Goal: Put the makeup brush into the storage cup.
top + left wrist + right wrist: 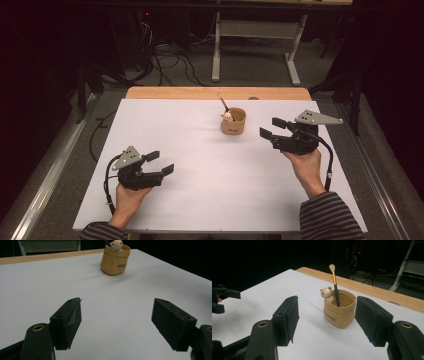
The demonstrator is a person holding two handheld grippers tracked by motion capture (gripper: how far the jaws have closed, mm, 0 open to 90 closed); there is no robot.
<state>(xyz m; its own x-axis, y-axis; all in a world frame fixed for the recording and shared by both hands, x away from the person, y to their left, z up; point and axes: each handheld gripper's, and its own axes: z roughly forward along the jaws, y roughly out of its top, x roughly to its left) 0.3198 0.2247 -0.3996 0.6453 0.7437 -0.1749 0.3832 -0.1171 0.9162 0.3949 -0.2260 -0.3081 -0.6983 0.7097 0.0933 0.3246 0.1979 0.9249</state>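
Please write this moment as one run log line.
right gripper: open, facing cup | left gripper: open, nothing held | brush: standing in cup

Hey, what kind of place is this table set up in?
Probably a lab or workshop recording bench: a white-covered table, cables tangled on the floor behind it, and a metal equipment stand in a dark room.
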